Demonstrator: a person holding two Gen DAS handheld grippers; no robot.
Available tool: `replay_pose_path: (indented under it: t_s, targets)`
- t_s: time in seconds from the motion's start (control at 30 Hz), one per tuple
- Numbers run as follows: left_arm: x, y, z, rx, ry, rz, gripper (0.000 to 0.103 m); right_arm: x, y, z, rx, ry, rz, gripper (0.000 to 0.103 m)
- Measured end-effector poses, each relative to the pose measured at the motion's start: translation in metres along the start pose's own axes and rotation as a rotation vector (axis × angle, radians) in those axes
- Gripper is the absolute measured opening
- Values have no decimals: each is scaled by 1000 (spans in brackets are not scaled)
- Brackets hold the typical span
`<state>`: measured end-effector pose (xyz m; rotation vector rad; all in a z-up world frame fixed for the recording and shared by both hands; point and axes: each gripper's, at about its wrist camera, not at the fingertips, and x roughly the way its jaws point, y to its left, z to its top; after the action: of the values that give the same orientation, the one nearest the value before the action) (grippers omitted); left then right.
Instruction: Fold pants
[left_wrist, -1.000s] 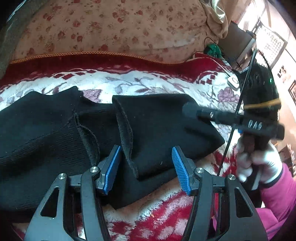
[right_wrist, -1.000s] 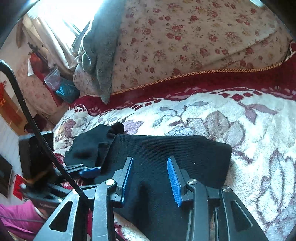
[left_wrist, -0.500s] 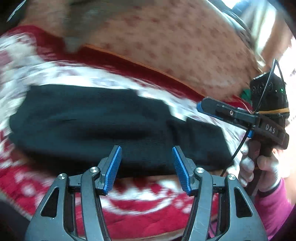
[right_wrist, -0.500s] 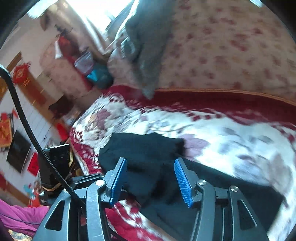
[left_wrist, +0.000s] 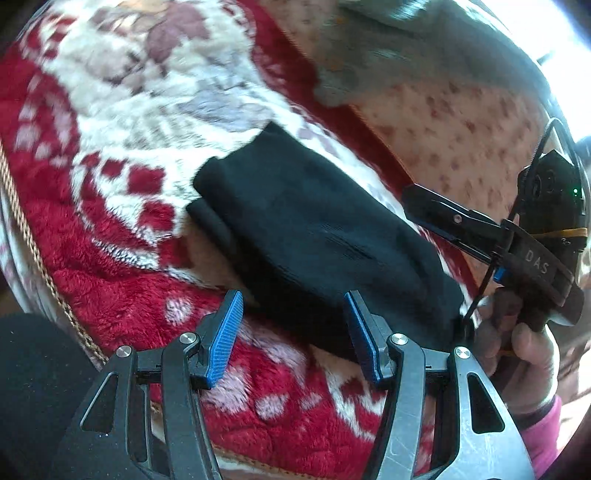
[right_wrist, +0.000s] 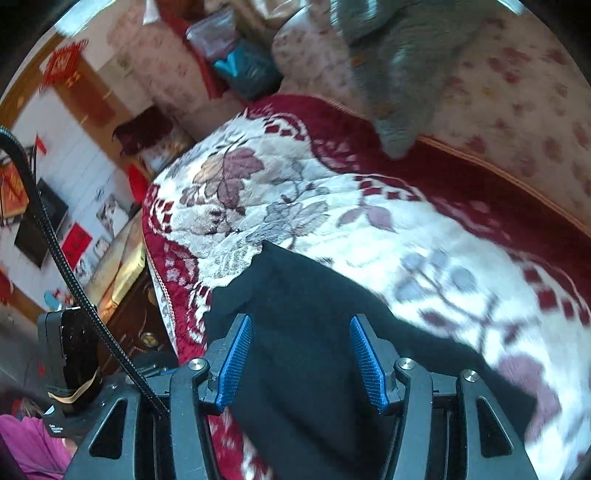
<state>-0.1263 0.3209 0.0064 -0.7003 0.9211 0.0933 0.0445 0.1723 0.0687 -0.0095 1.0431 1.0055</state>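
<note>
One pair of black pants (left_wrist: 317, 236), folded, lying on a red-and-white floral bed blanket (left_wrist: 110, 229). Two claws, left claw (left_wrist: 293, 332) and right claw (right_wrist: 301, 360), both gaping wide, empty, hovering near the pants. Grey cloth (right_wrist: 406, 74) draped beyond.

Right wrist view. Right gripper (right_wrist: 301, 360) at 6 o'clock, its blue-padded jaws spread wide with nothing between the pads. Black pants (right_wrist: 314, 332), folded into a thick band, lie under and ahead of the jaws and run from centre toward 4 o'clock. They rest on a red and white floral blanket (right_wrist: 295, 192) filling the middle of the frame. A grey cloth (right_wrist: 402, 74) hangs at 12 to 1 o'clock over a floral cushion (right_wrist: 517, 103) at 2 o'clock. The left gripper (right_wrist: 70, 369) sits at 8 o'clock, only its camera body clear. A black cable (right_wrist: 55, 251) crosses at 9 o'clock. Frame is motion-blurred.
</note>
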Motion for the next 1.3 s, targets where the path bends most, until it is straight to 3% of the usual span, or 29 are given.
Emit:
replay_pose_path:
  t_s: [0.43,0.57,0.63,0.67,0.7,0.73,0.83,0.9,1.03,1.3]
  targets:
    - [20,13,20,-82,-37,8,58,91,11,48,-185,193,-51,62]
    - [23,14,20,-92,-47,-16,66,120,16,53,-226,269,-21,63]
    - [24,15,21,-90,-57,-28,66,125,15,53,-227,247,-7,57]
    - [26,16,23,-85,-61,-35,66,127,15,53,-228,239,0,46]
    - [27,16,24,-78,-68,-36,57,127,15,53,-228,228,6,40]
    - [27,16,26,-60,-77,-22,28,125,15,53,-228,213,13,35]
    - [29,18,30,-49,-66,-41,21,114,15,50,-206,171,22,26]
    - [21,12,30,-23,-87,-51,18,103,16,52,-180,144,47,20]
    - [-7,-9,32,56,-155,-72,18,67,23,56,-137,58,102,19]
    - [-68,-83,23,261,-236,-244,18,-50,26,54,-76,-169,177,19]
